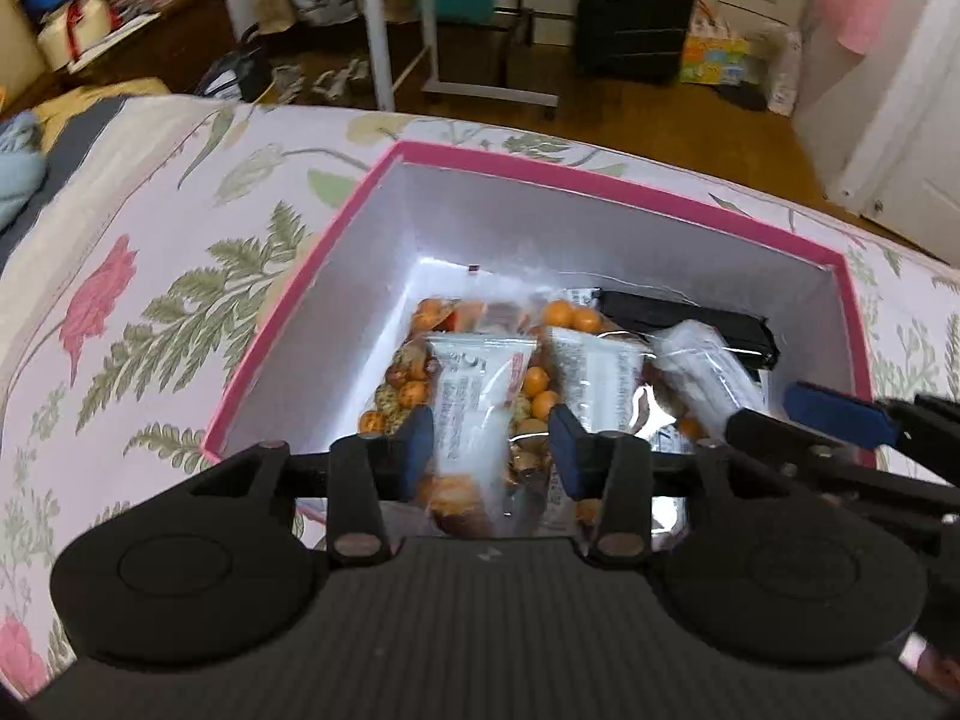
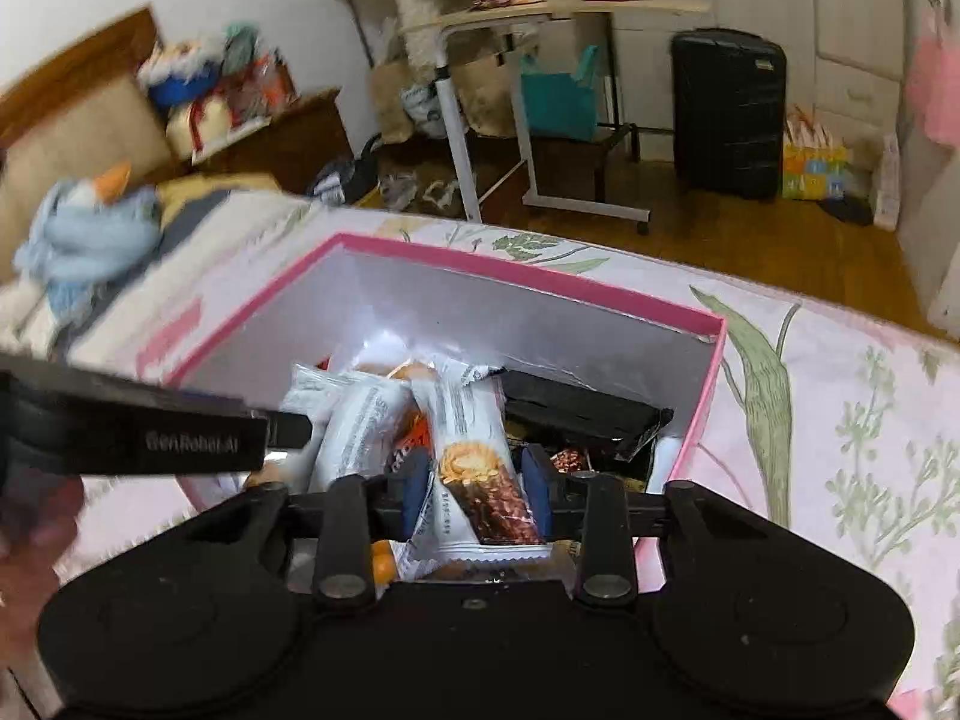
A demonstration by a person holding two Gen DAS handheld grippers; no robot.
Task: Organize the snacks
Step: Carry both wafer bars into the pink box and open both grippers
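A pink-rimmed box [image 1: 336,222] with white inner walls sits on a floral bedspread and holds several snack packets. My left gripper [image 1: 491,441] hangs over the box with a white snack bar [image 1: 477,396] between its blue pads; the pads look spread and the bar may be loose. My right gripper [image 2: 477,489] is shut on a white cereal bar with a grain picture [image 2: 480,456], held over the same box [image 2: 252,300]. A black packet [image 1: 690,318] lies at the box's far right. The right gripper also shows in the left wrist view [image 1: 840,414], next to another white bar [image 1: 702,372].
Orange round snacks [image 1: 534,387] lie in clear bags on the box floor. The bed [image 2: 840,420] surrounds the box. A light blue cloth [image 2: 90,240] lies at the left. Beyond the bed stand a rolling table [image 2: 480,120] and a black suitcase [image 2: 726,114].
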